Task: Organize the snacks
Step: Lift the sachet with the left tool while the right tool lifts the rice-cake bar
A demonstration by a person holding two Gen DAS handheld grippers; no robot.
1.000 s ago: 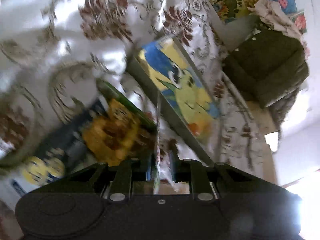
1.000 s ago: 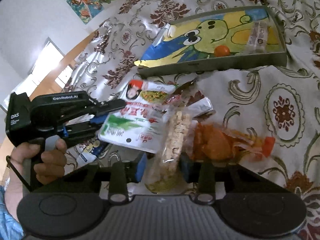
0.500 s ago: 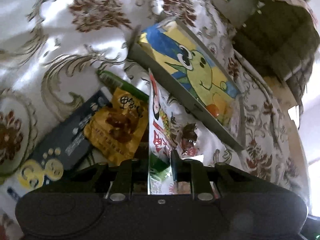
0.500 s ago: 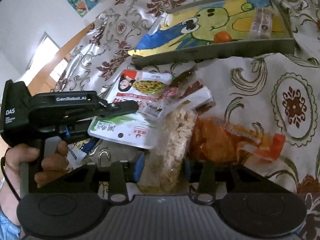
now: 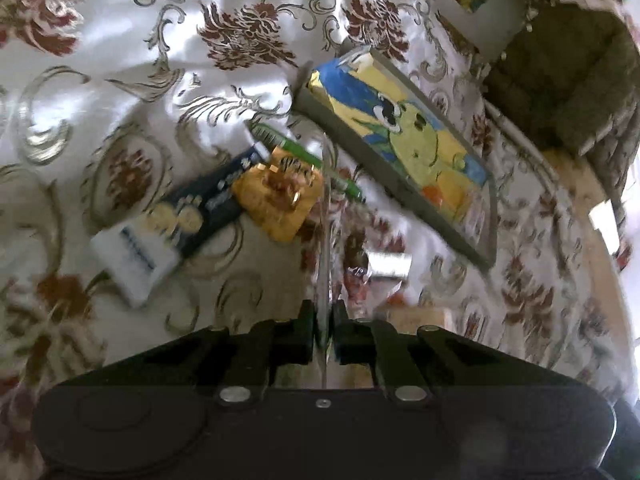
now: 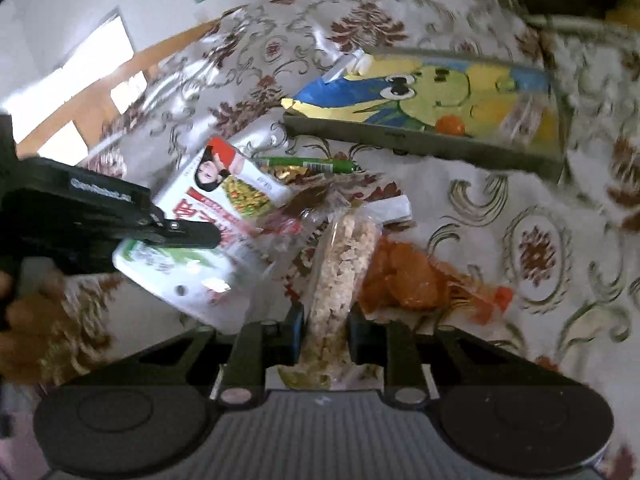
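My left gripper (image 5: pixel 325 320) is shut on a white, red and green snack pouch (image 5: pixel 326 236), which shows edge-on as a thin line in the left wrist view. In the right wrist view the same left gripper (image 6: pixel 214 237) pinches that pouch (image 6: pixel 224 200) by its edge, lifted and tilted. My right gripper (image 6: pixel 323 320) is shut on a clear pack of puffed rice (image 6: pixel 342 264). A grey tray (image 6: pixel 400 142) lined with a cartoon frog picture lies beyond; its wall (image 5: pixel 394 188) also shows in the left wrist view.
On the floral cloth lie an orange snack pack (image 6: pixel 404 276), a green stick (image 6: pixel 312 165), a gold packet (image 5: pixel 280 200), a dark blue pack (image 5: pixel 200 208) and a silver wrapper (image 5: pixel 388 268). The tray holds an orange ball (image 6: pixel 450 124) and a clear pack (image 6: pixel 520 120). A hand (image 6: pixel 24 316) holds the left gripper.
The left gripper has tightened on the pouch and raised it, turning it from flat to edge-on. The right jaws have narrowed onto the puffed rice pack, and that view has rolled.
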